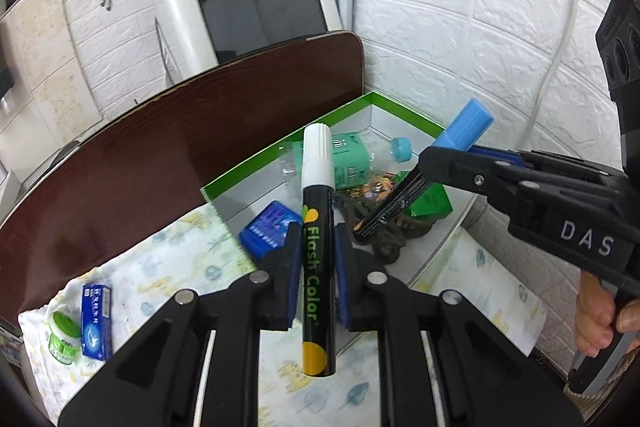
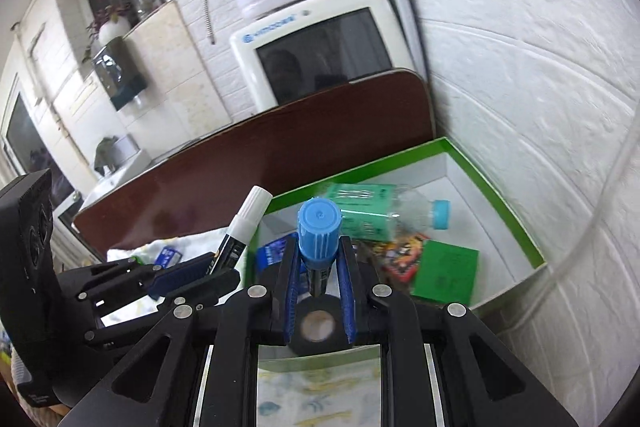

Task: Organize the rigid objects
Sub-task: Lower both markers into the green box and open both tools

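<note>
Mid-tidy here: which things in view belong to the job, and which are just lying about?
Job:
white-capped marker in left gripper
blue-capped marker in right gripper
green box
toothpaste box
green jar

Lying about:
monitor
brown board
cable

Blue-capped marker (image 2: 319, 239): barrel hidden behind its own cap and the right tool (image 2: 319, 259).
Green card (image 2: 446, 273): motion-blurred — print unreadable.
Dark toy (image 1: 390, 235): half covered by the markers — shape unclear.
Monitor (image 1: 256, 15): bottom hidden behind brown board (image 1: 180, 139).
</note>
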`<state>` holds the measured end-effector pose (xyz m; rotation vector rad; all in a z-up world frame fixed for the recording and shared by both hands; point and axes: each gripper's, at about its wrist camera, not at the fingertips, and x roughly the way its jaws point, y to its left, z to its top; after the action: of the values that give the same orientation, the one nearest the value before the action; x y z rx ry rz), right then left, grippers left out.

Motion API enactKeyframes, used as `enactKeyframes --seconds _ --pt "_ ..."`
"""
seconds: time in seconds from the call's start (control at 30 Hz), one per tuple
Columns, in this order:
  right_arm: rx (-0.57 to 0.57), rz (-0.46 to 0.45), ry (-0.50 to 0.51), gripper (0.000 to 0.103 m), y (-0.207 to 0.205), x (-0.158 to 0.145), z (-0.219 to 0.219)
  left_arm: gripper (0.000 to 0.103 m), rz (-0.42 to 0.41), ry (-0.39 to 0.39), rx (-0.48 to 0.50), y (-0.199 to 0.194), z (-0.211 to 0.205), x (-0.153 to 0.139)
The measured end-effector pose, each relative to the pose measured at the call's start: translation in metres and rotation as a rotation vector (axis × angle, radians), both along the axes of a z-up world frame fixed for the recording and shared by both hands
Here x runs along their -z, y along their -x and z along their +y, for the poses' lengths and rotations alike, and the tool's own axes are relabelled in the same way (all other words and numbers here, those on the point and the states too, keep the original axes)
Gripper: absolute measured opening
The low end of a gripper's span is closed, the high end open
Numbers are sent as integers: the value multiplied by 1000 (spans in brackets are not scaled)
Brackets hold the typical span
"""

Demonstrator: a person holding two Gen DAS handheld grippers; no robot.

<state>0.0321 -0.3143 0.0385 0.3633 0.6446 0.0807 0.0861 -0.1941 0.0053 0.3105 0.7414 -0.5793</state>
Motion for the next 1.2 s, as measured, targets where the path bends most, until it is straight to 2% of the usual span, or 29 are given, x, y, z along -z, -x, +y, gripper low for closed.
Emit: enactKeyframes --seconds 0.27,0.83,1.0,1.2 --pt "20 19 -41 19 -10 16 -24 14 29 -45 6 -13 -26 15" --pt "-26 52 -69 19 -21 31 -21 15 72 -79 1 -25 -43 35" --pt "0 53 -64 19 -21 31 -21 18 48 -94 -12 -23 -44 36" --pt "39 75 -58 19 -22 35 -24 31 1 -104 -19 -17 -41 30"
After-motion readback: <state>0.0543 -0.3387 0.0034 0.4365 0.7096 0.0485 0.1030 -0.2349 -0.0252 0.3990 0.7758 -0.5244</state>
